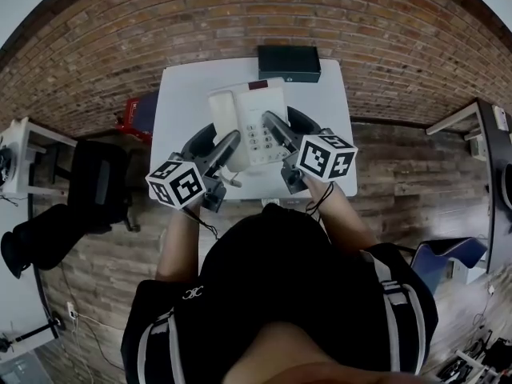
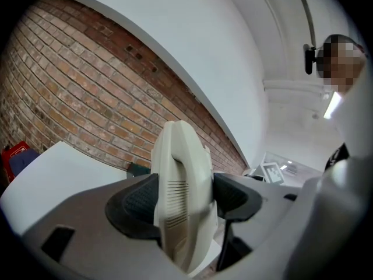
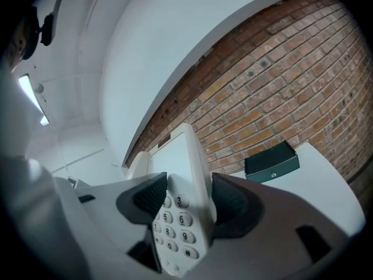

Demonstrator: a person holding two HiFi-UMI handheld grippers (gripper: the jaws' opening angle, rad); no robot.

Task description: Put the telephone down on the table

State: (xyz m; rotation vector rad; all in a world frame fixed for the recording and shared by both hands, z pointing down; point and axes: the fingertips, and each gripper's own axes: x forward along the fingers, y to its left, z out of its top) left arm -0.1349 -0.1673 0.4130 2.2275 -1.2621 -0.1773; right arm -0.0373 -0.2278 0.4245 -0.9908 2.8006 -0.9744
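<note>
Jaws of left gripper (image 1: 224, 149) and right gripper (image 1: 278, 129) clamp the telephone (image 1: 250, 117) mid-frame, white surface (image 1: 180, 110) below, brick wall (image 1: 240, 14) up top, wood floor (image 1: 400, 182) around.

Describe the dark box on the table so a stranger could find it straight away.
Find the white table in front of the brick wall. At its far edge, toward the right corner, lies the dark box. It is the only dark, flat, rectangular thing up there; the telephone on the near side is cream with a keypad.
</note>
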